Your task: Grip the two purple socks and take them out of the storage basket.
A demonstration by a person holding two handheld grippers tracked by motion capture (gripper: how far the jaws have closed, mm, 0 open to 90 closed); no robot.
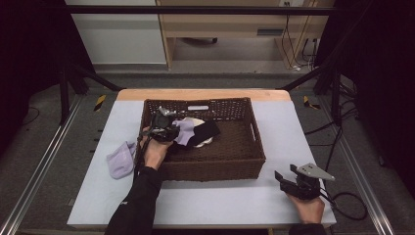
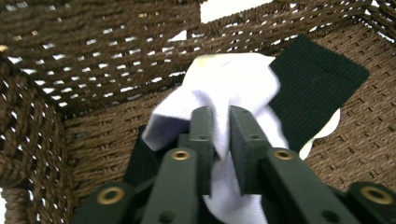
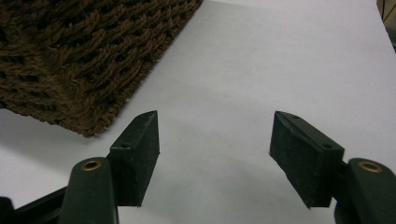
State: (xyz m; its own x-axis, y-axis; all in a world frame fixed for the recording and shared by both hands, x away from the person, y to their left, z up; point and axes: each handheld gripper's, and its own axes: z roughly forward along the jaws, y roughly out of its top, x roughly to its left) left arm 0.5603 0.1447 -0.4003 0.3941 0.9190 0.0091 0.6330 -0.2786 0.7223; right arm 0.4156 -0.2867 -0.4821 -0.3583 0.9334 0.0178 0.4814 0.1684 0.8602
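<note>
A flat table (image 1: 235, 205), covered in a smooth pale sheet, was seen with bare room along its near and right edges. A rectangular basket (image 1: 215, 169) of coarse dark brown weave was set on its far middle; its near right corner (image 3: 88, 93) lay just left of the right gripper. Inside the basket, toward the far left, a ribbed black sock (image 2: 317, 88) was lain across a cream one (image 2: 327, 128). A soft lavender sock (image 2: 229, 88) was pinched between the nearly closed jaws of the left gripper (image 2: 222, 126), held above the basket floor. Another lavender sock (image 1: 121, 159) was lain crumpled on the table, left of the basket. The right gripper (image 3: 215, 140) was held over bare table at the near right, its jaws spread wide, nothing between them.
</note>
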